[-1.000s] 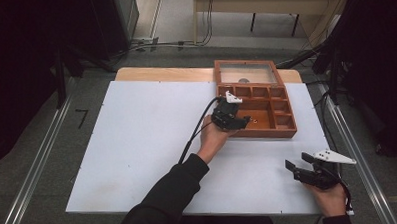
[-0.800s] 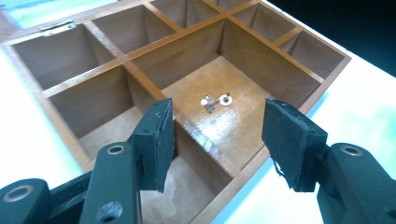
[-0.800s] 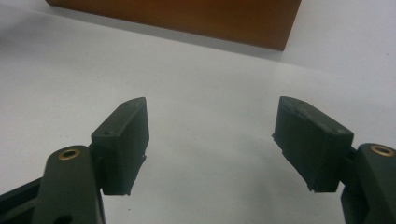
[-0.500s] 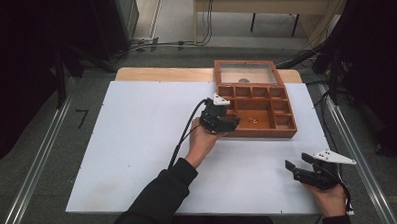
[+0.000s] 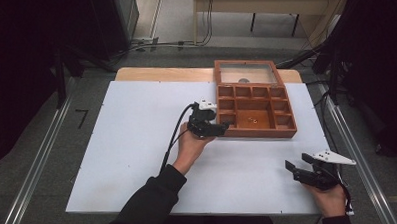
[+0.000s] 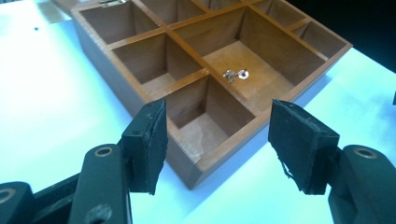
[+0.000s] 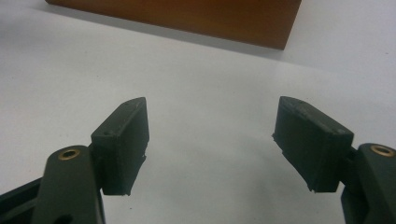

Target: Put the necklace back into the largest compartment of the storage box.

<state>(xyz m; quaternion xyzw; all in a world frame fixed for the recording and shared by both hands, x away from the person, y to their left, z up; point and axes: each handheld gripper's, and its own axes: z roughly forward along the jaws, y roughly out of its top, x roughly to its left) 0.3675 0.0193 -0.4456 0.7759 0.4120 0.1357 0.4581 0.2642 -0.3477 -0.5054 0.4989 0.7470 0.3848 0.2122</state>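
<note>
A wooden compartment box [image 5: 260,132] stands at the back right of the white table top, its glass lid [image 5: 246,73] lying open behind it. Small shiny metal pieces [image 5: 252,120] lie in its large middle compartment; the left gripper view shows them too, as metal pieces [image 6: 236,74] beyond the jaws. My left gripper [image 5: 222,127] is open just off the box's front-left corner, and in its own view the left gripper [image 6: 217,130] straddles that corner of the box [image 6: 233,149]. My right gripper [image 5: 291,166] is open and holds nothing, low over the table near the front right.
The white board [image 5: 137,144] has wide free room on its left half and in the front middle. In the right gripper view the box's wooden wall [image 7: 187,18] lies ahead of the open right gripper [image 7: 210,140]. Metal rails run along both sides of the table.
My left gripper has drawn back from over the box, leftward and toward the person, to the box's front-left corner. The right gripper has stayed put.
</note>
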